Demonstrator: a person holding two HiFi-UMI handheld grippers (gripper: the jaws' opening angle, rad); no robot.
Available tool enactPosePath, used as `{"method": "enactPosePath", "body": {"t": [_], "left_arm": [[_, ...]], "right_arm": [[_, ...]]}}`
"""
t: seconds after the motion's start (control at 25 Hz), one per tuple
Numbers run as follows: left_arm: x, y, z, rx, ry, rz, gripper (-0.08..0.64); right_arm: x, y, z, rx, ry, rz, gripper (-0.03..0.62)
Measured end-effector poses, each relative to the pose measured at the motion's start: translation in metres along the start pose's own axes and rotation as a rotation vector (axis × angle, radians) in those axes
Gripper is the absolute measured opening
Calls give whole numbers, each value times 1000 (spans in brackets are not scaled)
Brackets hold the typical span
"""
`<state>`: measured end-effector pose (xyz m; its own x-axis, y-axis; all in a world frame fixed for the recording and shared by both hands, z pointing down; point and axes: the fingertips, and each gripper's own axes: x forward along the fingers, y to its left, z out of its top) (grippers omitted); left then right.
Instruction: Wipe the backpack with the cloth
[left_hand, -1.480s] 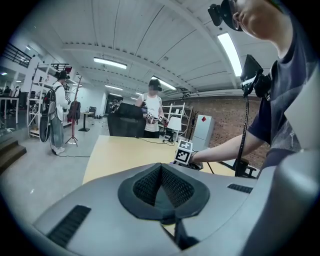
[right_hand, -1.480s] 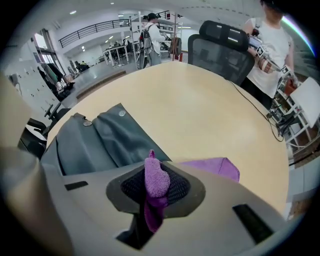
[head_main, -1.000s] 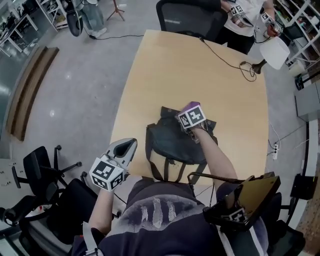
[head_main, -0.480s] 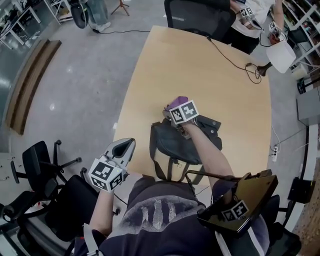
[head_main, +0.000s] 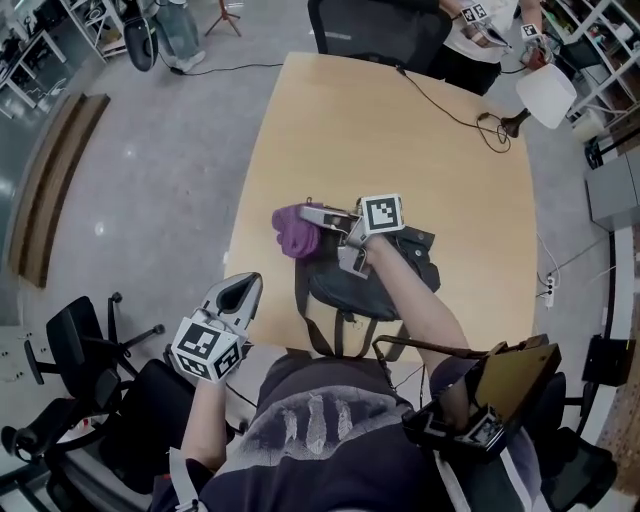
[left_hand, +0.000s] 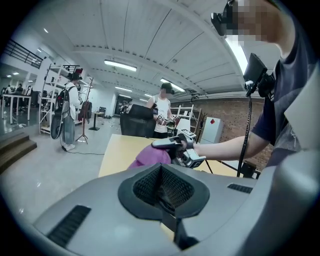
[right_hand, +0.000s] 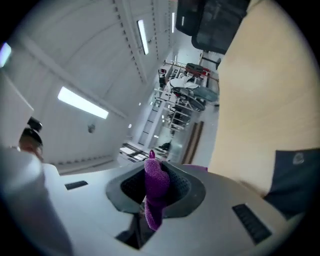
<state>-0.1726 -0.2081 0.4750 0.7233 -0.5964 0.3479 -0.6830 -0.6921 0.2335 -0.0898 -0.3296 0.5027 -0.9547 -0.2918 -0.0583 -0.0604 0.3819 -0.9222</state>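
**While the left gripper (head_main: 243, 287) is idling shut, the right gripper (head_main: 312, 214) is clamping a purple knitted cloth (head_main: 294, 230)**

At far left in the head view, a black office chair (head_main: 78, 335) is standing on the grey floor. Just right of it, the left gripper is hovering off the near left corner of the light wooden table (head_main: 400, 150), well apart from the work. In the left gripper view its jaws are sitting together with nothing between the dark pads (left_hand: 162, 186) (only the table and the other tool are showing beyond them).

Next comes the cloth, bunching into a soft lump at the right gripper's tips. It is hanging over the bare tabletop just beside the far left corner of the dark grey fabric backpack (head_main: 375, 282); whether it is touching the fabric is not clear. In the right gripper view the jaws are pinching a fold of the cloth (right_hand: 155, 190), which is sticking up between the pads.

The backpack is lying flat near the table's near edge, its straps trailing toward the person, whose right forearm is reaching across it. Farther right, at the table's far corner, a black cable (head_main: 452, 113) is running toward a white lamp (head_main: 546, 97).
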Motion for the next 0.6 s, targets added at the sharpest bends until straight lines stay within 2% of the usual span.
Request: {"method": "enactPosePath", "body": {"t": [0.04,0.08,0.12,0.16,0.24,0.32,0.4,0.48,0.6], "left_arm": [[1,-1,0,3,0,-3,8],[1,-2,0,5,1,-6,8],[2,-3,-1,6,2,-11,8],[3,-5,-2,8,4,-15,8],[4,-10,-5,10,10,-27,8],[5,-15,-8,13,18,-39,8],[7,-18,-9,17,23,-48,8],[8,-20,-9,23,26,-55,8],[13,-26,-10,28,33,-68,8]], "right_arm": [[0,17,-1,24,-1,76,54],[-1,24,-4,37,13,106,54],[-4,22,-11,39,39,84,54],[-8,9,-20,35,78,9,54],[-25,-36,-46,2,191,-252,54],[-49,-79,-70,-117,331,-524,54],[-72,-104,-79,-270,440,-720,54],[-86,-113,-78,-408,527,-834,54],[-95,-115,-78,-558,637,-911,54]]}}
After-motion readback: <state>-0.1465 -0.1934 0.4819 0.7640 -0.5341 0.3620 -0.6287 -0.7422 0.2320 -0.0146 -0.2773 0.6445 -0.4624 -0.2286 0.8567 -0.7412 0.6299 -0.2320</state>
